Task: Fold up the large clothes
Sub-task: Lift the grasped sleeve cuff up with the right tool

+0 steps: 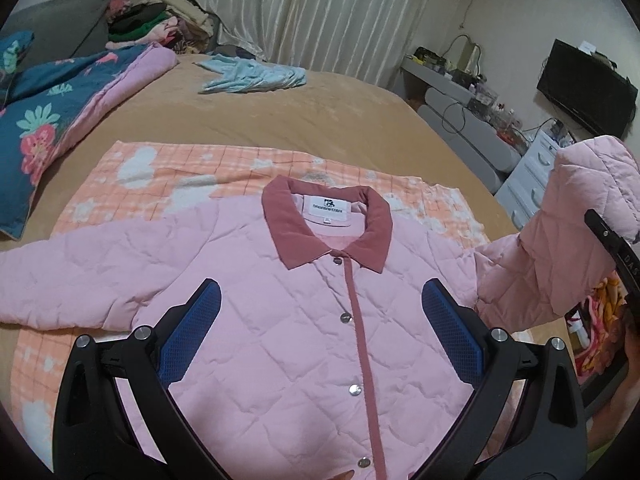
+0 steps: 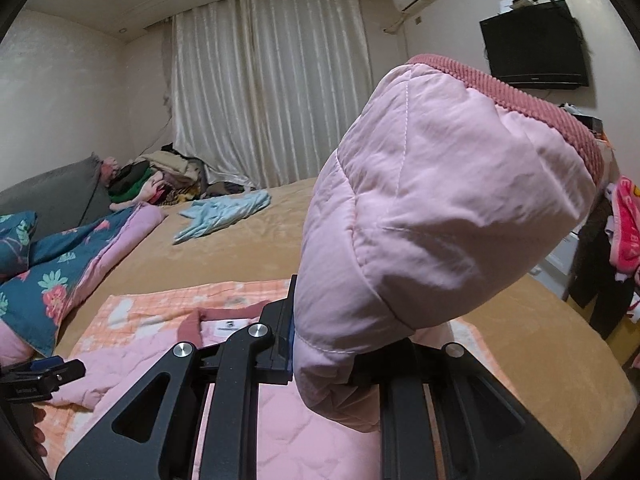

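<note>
A pink quilted jacket (image 1: pixel 304 320) with a dusty-rose collar (image 1: pixel 328 220) and snap buttons lies face up on an orange checked blanket (image 1: pixel 132 176) on the bed. My left gripper (image 1: pixel 320 328) is open and empty, hovering over the jacket's chest, one blue pad (image 1: pixel 188 332) on each side of the placket. My right gripper (image 2: pixel 320 340) is shut on the jacket's right sleeve (image 2: pixel 432 208) and holds it lifted above the bed, cuff up. The raised sleeve also shows in the left wrist view (image 1: pixel 560 240). The other sleeve (image 1: pixel 80 276) lies flat to the left.
A tan bedspread (image 1: pixel 300 116) covers the bed. A light blue garment (image 1: pixel 256 76) lies at the far side. A floral quilt (image 1: pixel 60 116) is on the left, a pile of clothes (image 1: pixel 152 24) behind it. White drawers (image 1: pixel 532 176) and a TV (image 1: pixel 584 88) stand on the right.
</note>
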`<action>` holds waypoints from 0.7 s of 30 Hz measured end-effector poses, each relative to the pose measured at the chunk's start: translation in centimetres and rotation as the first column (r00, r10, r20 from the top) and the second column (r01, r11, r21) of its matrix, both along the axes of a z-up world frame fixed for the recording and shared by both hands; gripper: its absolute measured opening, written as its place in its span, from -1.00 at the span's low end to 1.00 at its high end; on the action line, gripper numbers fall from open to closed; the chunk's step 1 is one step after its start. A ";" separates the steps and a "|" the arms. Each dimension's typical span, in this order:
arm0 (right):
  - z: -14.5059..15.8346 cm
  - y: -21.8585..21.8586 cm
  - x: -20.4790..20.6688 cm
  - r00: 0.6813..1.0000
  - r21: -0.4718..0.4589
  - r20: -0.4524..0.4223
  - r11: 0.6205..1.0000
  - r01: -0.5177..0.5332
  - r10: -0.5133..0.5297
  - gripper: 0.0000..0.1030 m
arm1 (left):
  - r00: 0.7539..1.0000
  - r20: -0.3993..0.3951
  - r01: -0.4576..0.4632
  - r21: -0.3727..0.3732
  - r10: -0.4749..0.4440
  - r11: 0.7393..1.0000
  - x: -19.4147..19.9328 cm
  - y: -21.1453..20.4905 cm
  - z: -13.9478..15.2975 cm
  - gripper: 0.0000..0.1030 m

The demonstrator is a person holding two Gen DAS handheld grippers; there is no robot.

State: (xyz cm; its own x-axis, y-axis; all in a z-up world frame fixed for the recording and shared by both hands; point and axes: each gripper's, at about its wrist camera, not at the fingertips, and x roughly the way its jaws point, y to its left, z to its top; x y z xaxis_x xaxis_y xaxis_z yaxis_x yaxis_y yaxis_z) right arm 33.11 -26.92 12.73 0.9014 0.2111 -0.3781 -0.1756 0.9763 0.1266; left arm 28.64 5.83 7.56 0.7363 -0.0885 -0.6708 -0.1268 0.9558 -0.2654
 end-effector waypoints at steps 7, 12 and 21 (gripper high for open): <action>-0.5 4.1 -0.7 0.998 -0.059 0.002 0.997 -0.059 0.060 -0.69 | 1.000 0.007 -0.012 -0.039 0.012 0.999 -0.9 2.3 -0.3 0.83; -1.0 6.8 -0.5 0.995 -0.093 -0.010 0.991 -0.095 0.095 -0.69 | 0.999 0.019 -0.024 -0.079 0.025 0.997 -1.2 3.9 -0.4 0.83; -3.0 11.0 0.0 0.987 -0.145 -0.041 0.976 -0.161 0.156 -0.69 | 0.999 0.013 -0.037 -0.138 0.039 0.990 -1.4 5.8 -1.5 0.83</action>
